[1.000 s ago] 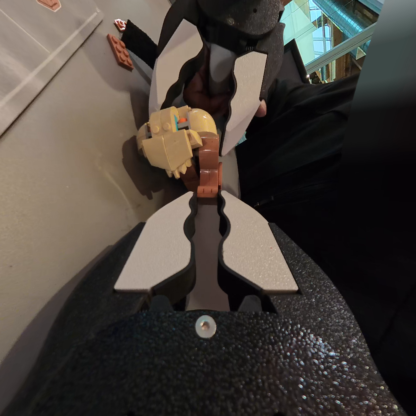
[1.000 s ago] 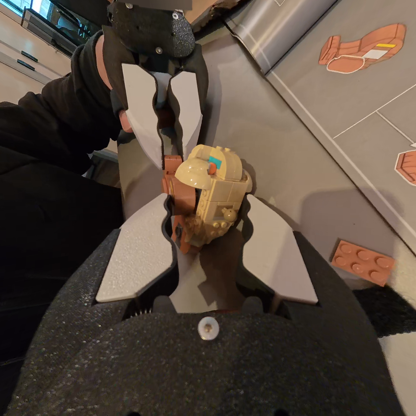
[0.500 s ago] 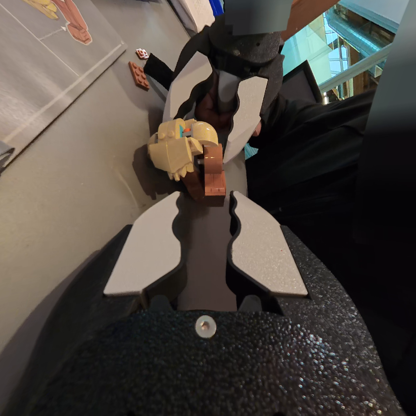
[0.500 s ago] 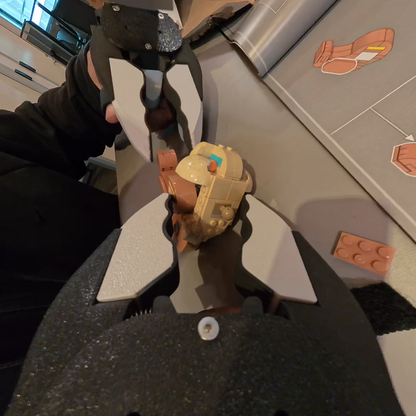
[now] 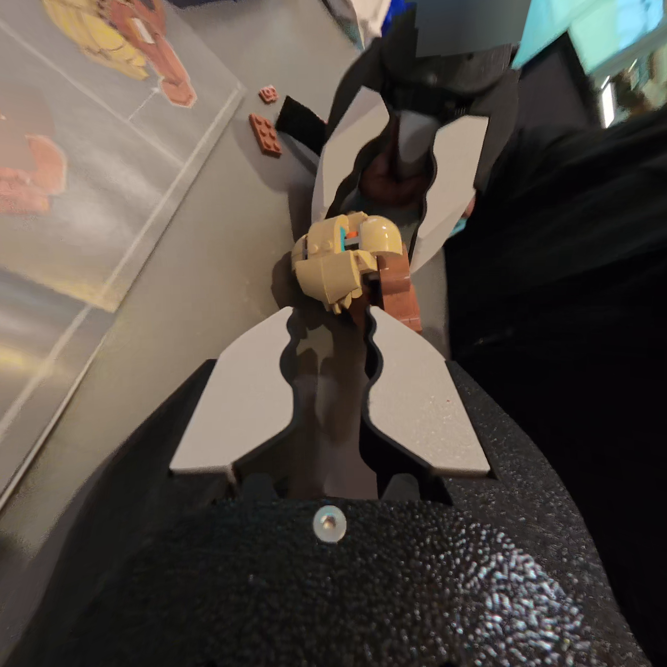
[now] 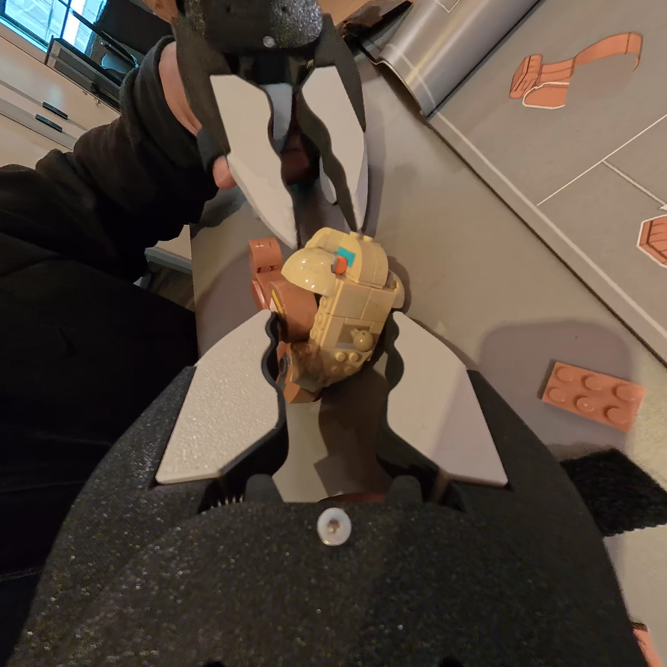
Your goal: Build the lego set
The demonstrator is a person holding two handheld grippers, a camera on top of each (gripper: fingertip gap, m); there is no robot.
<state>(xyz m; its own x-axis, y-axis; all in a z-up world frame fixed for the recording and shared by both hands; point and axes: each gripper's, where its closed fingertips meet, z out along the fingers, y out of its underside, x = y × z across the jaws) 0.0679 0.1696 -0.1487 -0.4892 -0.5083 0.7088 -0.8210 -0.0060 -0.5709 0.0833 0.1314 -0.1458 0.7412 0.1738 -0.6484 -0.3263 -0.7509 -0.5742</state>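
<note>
R gripper (image 6: 330, 325) fingers clamped on a tan + brown brick model (image 6: 335, 314): L pad on the brown side, R pad on the tan side, both pressing. Model is held off the grey worktop (image 6: 451, 274), shadow under it. Teal + orange bits on its domed top.

L gripper (image 5: 330, 314) fingers part open, nothing gripped. Tips sit just at the lower end of the model (image 5: 346, 267); the right-hand fingertip (image 5: 382, 325) is next to the brown part, can't tell if touching. From the R view the L gripper (image 6: 325, 231) comes in from the far side, tips just above the model's top, gap betw them.

Around: flat brown 2x3 plate (image 6: 592, 397) on worktop just right of the R gripper; same plate (image 5: 265, 134) seen beyond the model in the L view, w/ a smaller brown piece (image 5: 268, 94) past it. Grey instruction sheet (image 6: 577, 137) w/ printed brown part drawings along the worktop edge. Black patch (image 5: 299, 124) by the plate. Person in black sleeves (image 6: 108, 173) holding both grippers. L view is motion-blurred.
</note>
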